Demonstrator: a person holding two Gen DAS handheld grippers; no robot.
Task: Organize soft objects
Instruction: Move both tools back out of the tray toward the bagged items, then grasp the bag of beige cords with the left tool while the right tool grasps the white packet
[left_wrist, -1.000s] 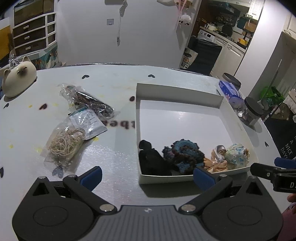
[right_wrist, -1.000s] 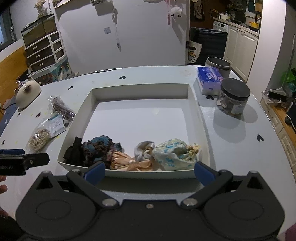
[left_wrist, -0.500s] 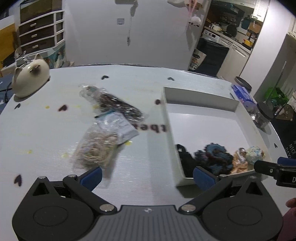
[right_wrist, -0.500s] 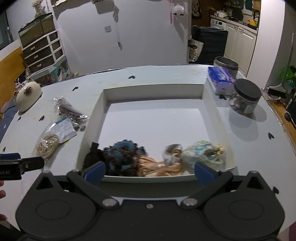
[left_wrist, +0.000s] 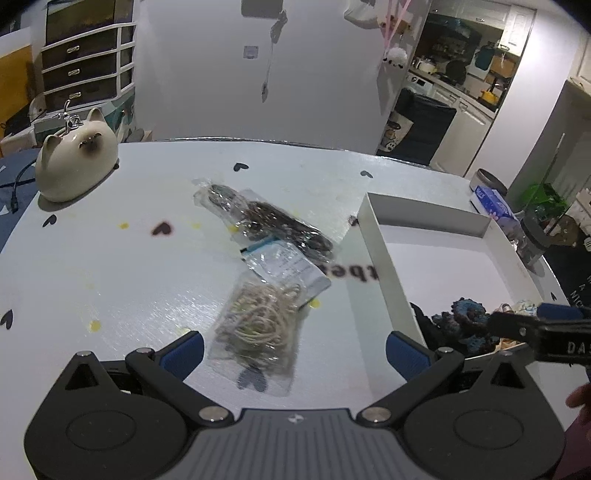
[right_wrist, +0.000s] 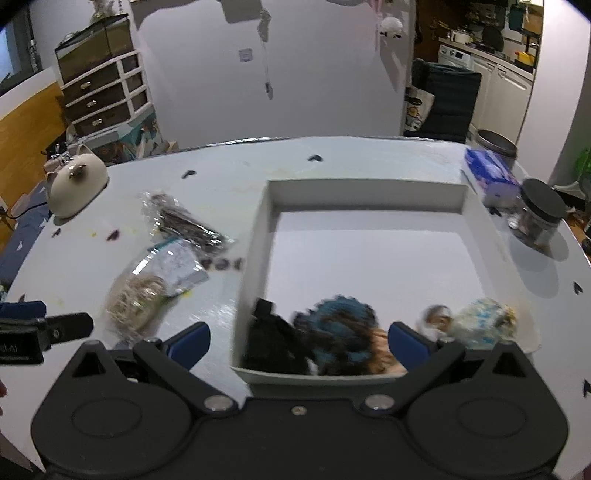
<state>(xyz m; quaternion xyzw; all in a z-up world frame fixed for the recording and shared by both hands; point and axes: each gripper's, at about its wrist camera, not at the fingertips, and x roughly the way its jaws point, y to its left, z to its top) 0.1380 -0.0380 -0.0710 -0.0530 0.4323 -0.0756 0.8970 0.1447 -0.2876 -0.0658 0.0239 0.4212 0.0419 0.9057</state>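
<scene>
A white box (right_wrist: 262, 236) on the table holds a black cloth (right_wrist: 273, 343), a blue crocheted piece (right_wrist: 343, 325), a peach ribbon bow (right_wrist: 380, 350) and a pale patterned pouch (right_wrist: 480, 325) along its near wall. Left of the box lie three clear bags: one of beige elastic bands (left_wrist: 258, 325), one with a white card (left_wrist: 284, 266), one of dark hair ties (left_wrist: 266, 221). My left gripper (left_wrist: 293, 349) is open, with the beige-band bag between its fingers. My right gripper (right_wrist: 299, 338) is open above the box's near left corner.
A cream cat-shaped jar (left_wrist: 74, 166) stands at the table's far left. A blue tissue pack (right_wrist: 487, 173) and a dark-lidded glass jar (right_wrist: 539, 218) stand right of the box. The table's near edge is close under both grippers.
Both grippers have moved left. The left one now faces the bags instead of the box. The right one has shifted from the box's middle to its left corner. Both stay open.
</scene>
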